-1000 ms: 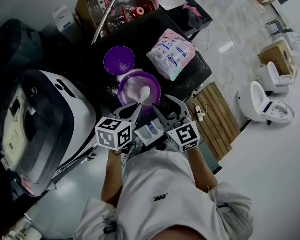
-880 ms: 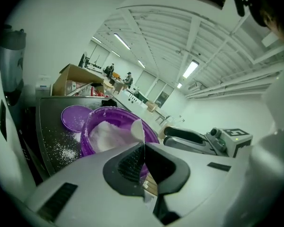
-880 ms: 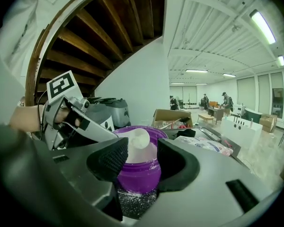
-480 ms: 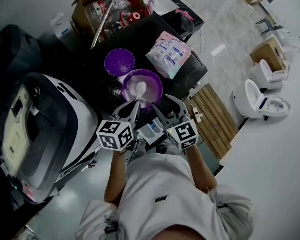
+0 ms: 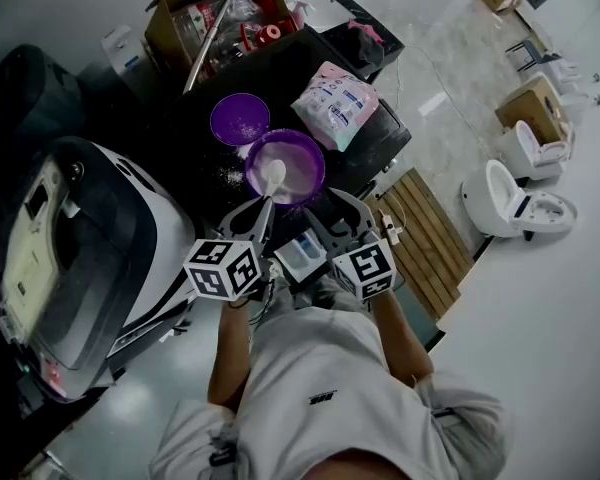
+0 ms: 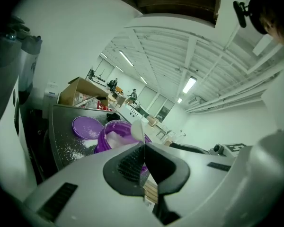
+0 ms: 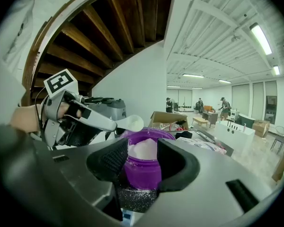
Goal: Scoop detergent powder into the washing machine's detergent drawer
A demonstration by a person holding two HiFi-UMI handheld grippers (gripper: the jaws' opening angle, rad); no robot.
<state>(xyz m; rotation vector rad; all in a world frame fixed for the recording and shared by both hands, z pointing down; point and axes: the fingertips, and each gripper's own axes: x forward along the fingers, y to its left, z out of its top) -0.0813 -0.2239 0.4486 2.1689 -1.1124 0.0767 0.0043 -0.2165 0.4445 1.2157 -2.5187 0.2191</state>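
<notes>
A purple tub of white powder stands on a dark counter, its purple lid lying beside it. My left gripper is shut on the handle of a white spoon, whose bowl hangs over the powder. In the left gripper view the spoon sticks up from the closed jaws above the tub. My right gripper is open just in front of the tub, holding nothing. The detergent drawer stands pulled out below both grippers, beside the washing machine.
A pink detergent bag lies right of the tub. A cardboard box of bottles sits behind the counter. Spilled powder dots the counter. A wooden pallet and white toilets are on the floor at right.
The spoon bowl has shifted slightly toward the tub's left side, still over the powder. Both grippers have kept their places and states.
</notes>
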